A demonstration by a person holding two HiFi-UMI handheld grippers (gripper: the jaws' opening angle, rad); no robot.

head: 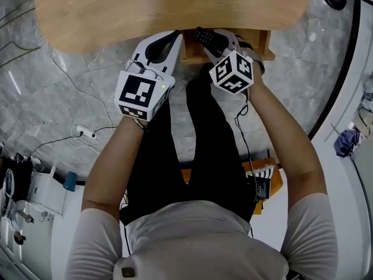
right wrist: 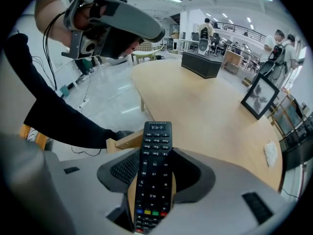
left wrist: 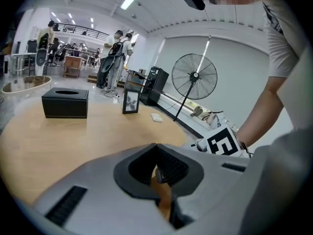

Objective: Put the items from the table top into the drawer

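Remote (right wrist: pixel 152 175): black, buttons up, pinched across its width by the right hand-held gripper (right wrist: pixel 155 152). Its far end sticks out well past the jaws. It is held off the counter (head: pixel 175 4), at the near edge, above the wooden drawer (head: pixel 265 46) that stands open underneath. Judged to be the carry just before it is set inside. Gripping it mid-body with the nose tilted down suits lowering it in lengthwise.

Left hand-held gripper (left wrist: pixel 156 146): jaws pressed together at the tips, with nothing seen pinched. A strip of wood shows through the gap behind the tips. It sits just beside the drawer's left side, probably to steady the drawer or hold it open. Whether it touches the drawer cannot be told.

Black box (left wrist: pixel 65 103), picture frame (left wrist: pixel 130 102), small white item (left wrist: pixel 156 117): all on the far part of the counter, well apart from both grippers. The frame stands upright between the other two. Judged not yet stowed.

Drawer contents: hidden by the grippers.
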